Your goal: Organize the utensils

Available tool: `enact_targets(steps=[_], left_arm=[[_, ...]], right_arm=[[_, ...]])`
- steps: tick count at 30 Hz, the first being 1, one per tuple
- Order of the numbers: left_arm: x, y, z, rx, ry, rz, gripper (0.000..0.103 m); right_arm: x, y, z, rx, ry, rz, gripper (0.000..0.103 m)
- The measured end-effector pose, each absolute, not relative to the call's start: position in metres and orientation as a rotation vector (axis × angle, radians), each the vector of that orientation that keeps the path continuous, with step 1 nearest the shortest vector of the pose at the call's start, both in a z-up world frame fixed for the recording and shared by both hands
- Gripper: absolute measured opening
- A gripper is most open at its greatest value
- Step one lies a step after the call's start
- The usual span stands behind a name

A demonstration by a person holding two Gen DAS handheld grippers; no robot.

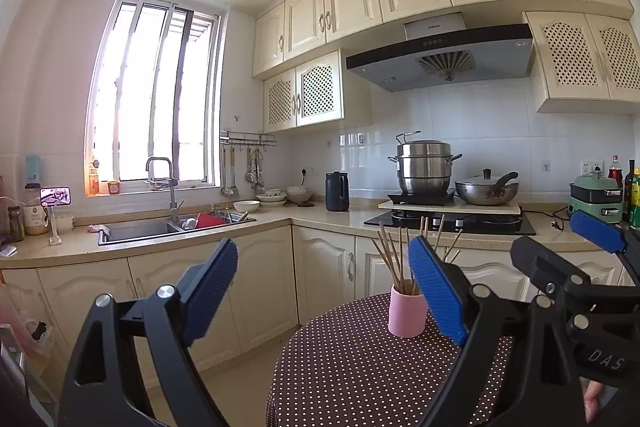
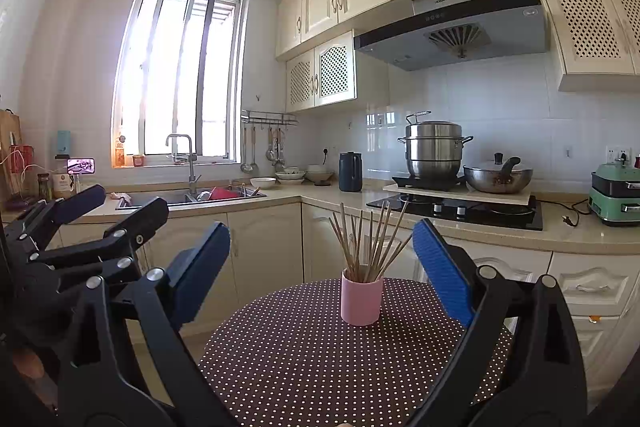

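A pink cup (image 2: 361,301) stands upright on a round table with a brown polka-dot cloth (image 2: 304,355). Several wooden chopsticks (image 2: 368,243) stick up out of it, fanned apart. My right gripper (image 2: 320,267) is open, held level short of the cup, its blue pads apart from it. In the left wrist view the cup (image 1: 407,313) and chopsticks (image 1: 394,259) sit just left of my left gripper's right pad; the left gripper (image 1: 324,287) is open and holds nothing. Each gripper shows in the other's view: the right gripper (image 1: 566,247), the left gripper (image 2: 110,209).
A kitchen counter (image 2: 460,223) runs behind the table, with a sink (image 2: 188,197) holding dishes, a black kettle (image 2: 350,171), a hob with a steel steamer pot (image 2: 434,149) and a wok (image 2: 498,179), and a green appliance (image 2: 616,197). Ladles hang from a wall rack (image 2: 264,147).
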State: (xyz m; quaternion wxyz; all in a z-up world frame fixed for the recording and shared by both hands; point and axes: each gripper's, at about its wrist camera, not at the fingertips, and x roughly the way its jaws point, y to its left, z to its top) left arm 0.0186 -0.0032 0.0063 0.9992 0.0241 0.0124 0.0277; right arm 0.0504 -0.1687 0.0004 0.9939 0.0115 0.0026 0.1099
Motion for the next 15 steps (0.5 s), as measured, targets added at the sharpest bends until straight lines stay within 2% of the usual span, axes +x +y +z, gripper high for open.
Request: enact_targets(steps=[15], left_arm=[[0.0209,-0.006,0.005,0.054,0.025,0.06,0.086]], right_arm=[[0.0509,-0.1709,-0.0025,0.03,0.012,0.221,0.091]])
